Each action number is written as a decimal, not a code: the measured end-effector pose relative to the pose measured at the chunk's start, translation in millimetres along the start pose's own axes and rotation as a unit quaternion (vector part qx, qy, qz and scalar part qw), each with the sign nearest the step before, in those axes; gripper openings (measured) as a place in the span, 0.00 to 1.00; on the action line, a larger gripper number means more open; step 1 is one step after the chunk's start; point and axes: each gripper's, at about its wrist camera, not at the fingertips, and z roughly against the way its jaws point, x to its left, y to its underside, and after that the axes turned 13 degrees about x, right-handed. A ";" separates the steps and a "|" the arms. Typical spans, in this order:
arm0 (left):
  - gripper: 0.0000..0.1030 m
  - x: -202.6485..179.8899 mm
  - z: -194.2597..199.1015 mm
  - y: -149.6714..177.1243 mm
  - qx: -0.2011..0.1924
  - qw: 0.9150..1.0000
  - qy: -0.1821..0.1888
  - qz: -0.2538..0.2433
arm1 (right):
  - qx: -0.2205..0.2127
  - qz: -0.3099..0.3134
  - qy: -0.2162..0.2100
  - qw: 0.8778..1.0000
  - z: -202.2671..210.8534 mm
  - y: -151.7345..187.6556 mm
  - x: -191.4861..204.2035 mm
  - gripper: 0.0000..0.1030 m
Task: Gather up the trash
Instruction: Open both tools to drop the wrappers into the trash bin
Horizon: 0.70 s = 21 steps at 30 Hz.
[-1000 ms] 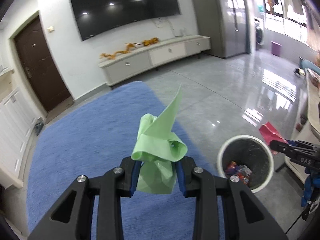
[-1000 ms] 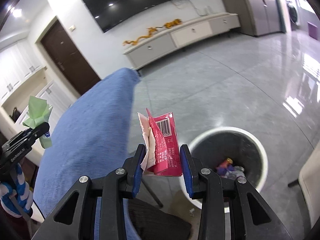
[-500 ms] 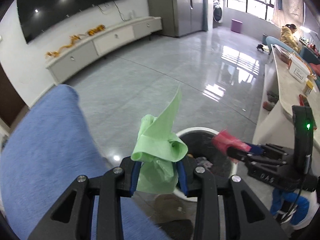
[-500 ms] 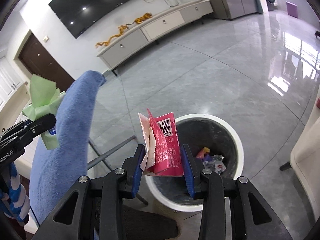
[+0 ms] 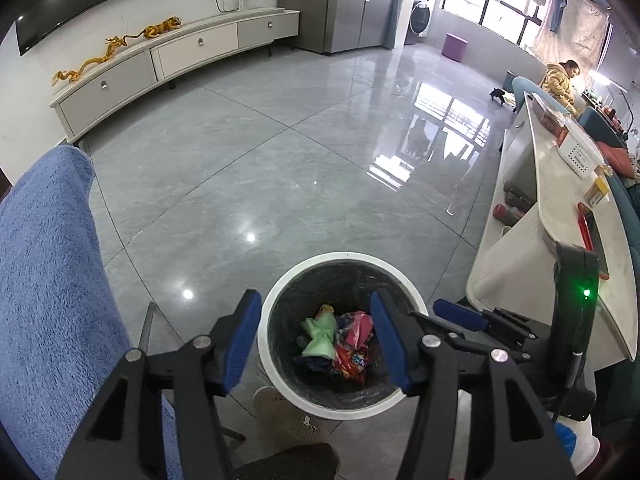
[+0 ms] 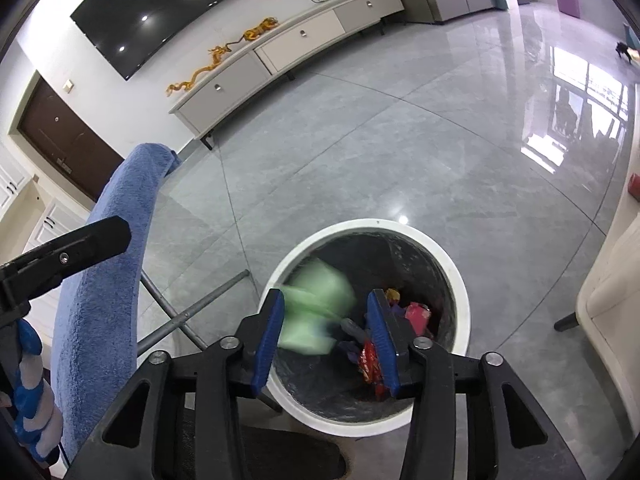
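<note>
A white round bin (image 5: 280, 288) with a dark liner stands on the grey floor below both grippers; it also shows in the right wrist view (image 6: 452, 264). My left gripper (image 5: 316, 332) is open and empty above it. My right gripper (image 6: 326, 330) is open and empty over the bin too. The green wrapper (image 5: 320, 336) lies in the bin among other trash; in the right wrist view it is a blur (image 6: 316, 312) inside the rim. The pink packet (image 5: 358, 330) lies in the bin beside it and shows in the right wrist view (image 6: 416, 314).
A blue-covered table (image 5: 44, 280) stands to the left, with metal legs (image 6: 192, 312) reaching toward the bin. A white counter (image 5: 560, 216) with boxes runs along the right. A white TV cabinet (image 5: 180, 52) lines the far wall.
Both grippers have moved over the bin and opened. The green wrapper has left the left gripper and the pink packet has left the right gripper; both are now in the bin.
</note>
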 end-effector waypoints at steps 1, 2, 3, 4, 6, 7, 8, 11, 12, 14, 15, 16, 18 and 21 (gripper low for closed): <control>0.54 2.3 1.5 0.1 0.000 1.000 0.000 0.001 | 0.000 -0.002 0.002 1.000 0.7 1.2 -1.3 0.43; 0.54 3.9 2.7 1.4 0.000 1.000 0.001 0.006 | 0.000 -0.004 0.004 1.000 1.9 1.7 -2.0 0.44; 0.54 5.6 4.8 2.6 -0.001 1.000 0.001 0.010 | 0.000 -0.006 0.006 1.000 3.2 2.8 -2.4 0.46; 0.54 7.2 7.2 4.2 -0.004 1.000 0.001 0.014 | -0.001 -0.008 0.008 1.000 4.6 4.0 -2.3 0.46; 0.54 10.9 13.1 10.3 -0.012 1.000 -0.004 0.020 | -0.004 -0.012 0.010 1.000 8.3 6.2 -0.2 0.48; 0.54 13.0 16.5 13.8 -0.016 1.000 -0.008 0.025 | -0.007 -0.014 0.011 1.000 10.4 6.4 2.6 0.49; 0.54 16.2 20.5 16.5 -0.019 0.999 -0.012 0.030 | -0.009 -0.013 0.012 1.000 11.7 6.2 4.9 0.51; 0.54 27.2 33.6 27.9 -0.033 0.998 -0.030 0.045 | -0.019 0.010 0.013 1.000 19.0 6.9 25.7 0.55; 0.54 31.6 39.6 32.5 -0.039 0.997 -0.036 0.054 | -0.023 0.020 0.013 0.999 21.7 7.6 34.7 0.56; 0.54 39.9 50.0 41.4 -0.053 0.995 -0.046 0.071 | -0.030 0.036 0.014 0.999 26.1 8.5 48.8 0.58; 0.54 43.4 55.5 45.8 -0.060 0.994 -0.053 0.078 | -0.033 0.043 0.015 0.998 28.5 9.2 55.8 0.61; 0.54 48.4 63.2 52.0 -0.069 0.992 -0.061 0.087 | -0.038 0.054 0.016 0.998 32.2 10.6 65.8 0.64; 0.54 55.6 73.9 59.7 -0.080 0.989 -0.076 0.101 | -0.046 0.067 0.017 0.997 38.2 12.8 79.0 0.71; 0.54 67.4 90.7 77.6 -0.098 0.981 -0.108 0.128 | -0.059 0.087 0.020 0.994 48.2 19.0 98.6 0.73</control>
